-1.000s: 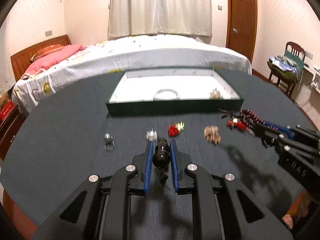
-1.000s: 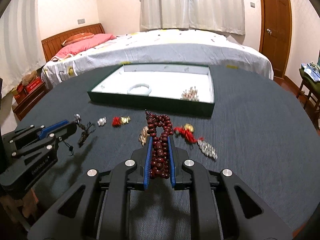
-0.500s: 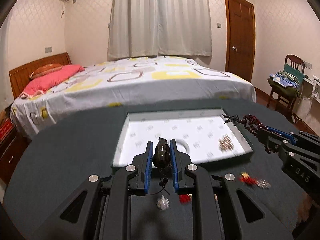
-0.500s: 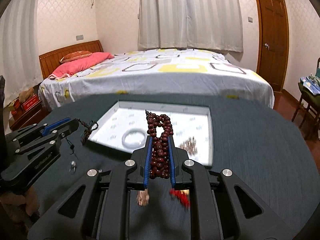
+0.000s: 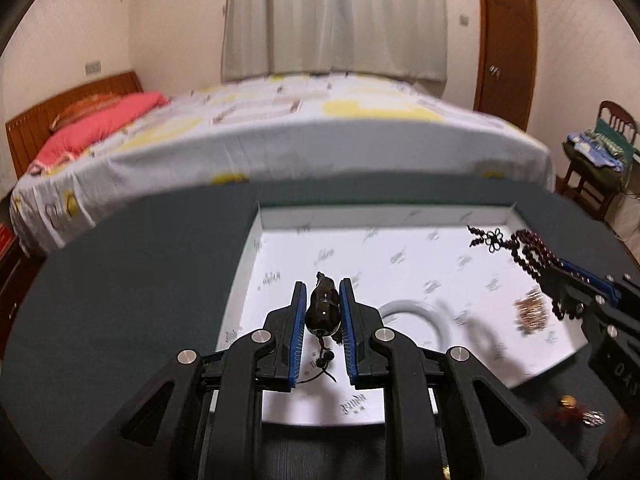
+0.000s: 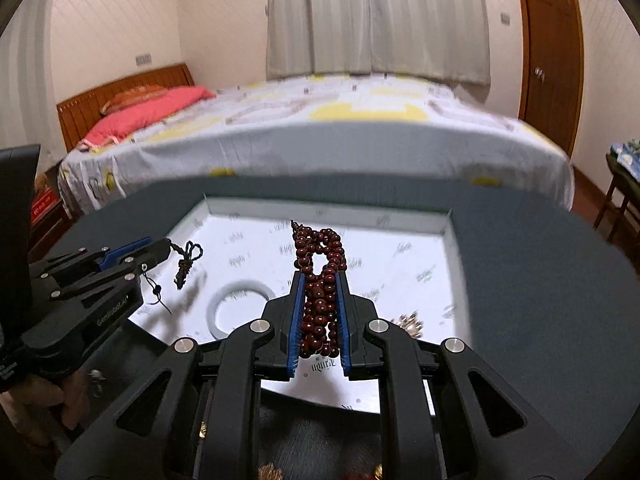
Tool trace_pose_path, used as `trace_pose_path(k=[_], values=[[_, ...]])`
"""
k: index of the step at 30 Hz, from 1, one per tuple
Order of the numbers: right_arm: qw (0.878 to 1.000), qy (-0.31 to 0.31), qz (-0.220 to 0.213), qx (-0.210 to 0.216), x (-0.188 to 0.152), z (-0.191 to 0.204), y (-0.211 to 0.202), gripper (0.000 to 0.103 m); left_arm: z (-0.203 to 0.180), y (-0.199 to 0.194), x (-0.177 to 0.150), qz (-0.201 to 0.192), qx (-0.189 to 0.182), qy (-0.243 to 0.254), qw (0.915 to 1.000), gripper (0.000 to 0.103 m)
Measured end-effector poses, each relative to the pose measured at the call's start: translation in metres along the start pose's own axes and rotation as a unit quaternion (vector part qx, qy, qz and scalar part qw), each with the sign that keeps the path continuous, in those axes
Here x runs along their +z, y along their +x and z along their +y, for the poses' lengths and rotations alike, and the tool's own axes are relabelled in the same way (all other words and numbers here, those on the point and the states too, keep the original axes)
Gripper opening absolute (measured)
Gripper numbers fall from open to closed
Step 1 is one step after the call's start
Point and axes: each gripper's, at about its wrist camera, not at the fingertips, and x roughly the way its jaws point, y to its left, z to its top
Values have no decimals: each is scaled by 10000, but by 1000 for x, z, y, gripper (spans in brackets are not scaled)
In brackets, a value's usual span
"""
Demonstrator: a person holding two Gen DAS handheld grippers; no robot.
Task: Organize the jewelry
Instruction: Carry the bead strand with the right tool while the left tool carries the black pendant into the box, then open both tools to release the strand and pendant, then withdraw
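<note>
My left gripper (image 5: 322, 292) is shut on a dark brown gourd pendant (image 5: 323, 312) with a thin black cord, held above the near left part of the white-lined tray (image 5: 276, 240). My right gripper (image 6: 318, 280) is shut on a dark red bead bracelet (image 6: 319, 280), held above the tray's (image 6: 400, 224) near middle. The right gripper with its beads also shows in the left wrist view (image 5: 554, 270); the left one shows in the right wrist view (image 6: 164, 249). A white bangle (image 5: 438, 318) and a small gold-pink cluster (image 5: 530, 312) lie in the tray.
The tray sits on a dark grey round table (image 5: 140, 280). Small loose jewelry pieces lie on the table in front of the tray (image 5: 576, 408). A bed (image 5: 300, 128) stands just beyond the table, a chair (image 5: 600, 160) at the far right.
Both grippers have risen and moved forward from the loose jewelry on the table to above the tray, each still holding its piece.
</note>
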Motion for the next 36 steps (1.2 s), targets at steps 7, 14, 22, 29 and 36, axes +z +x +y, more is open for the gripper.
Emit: trace_pose_path(k=[7,14,22,29,36], values=[[9982,9,597,-69,-11,-1,41,15,3,33,-7,517,66,41,9986,18],[9963,36,861,-55,-16,-2,53,17,5,46,-14,788,-70,-43,9969,18],[9961,137,877,-22,-17,-6,55,36,3,47,-17,834,-89,-41,9965,44],[9979,220,613,23,-7,-8,33,41,7,31,-10,613,-126,-178,9979,56],[9996,190,174,101,0,-4,-15,42,7,-18,-3,48,-114,-246,9996,60]])
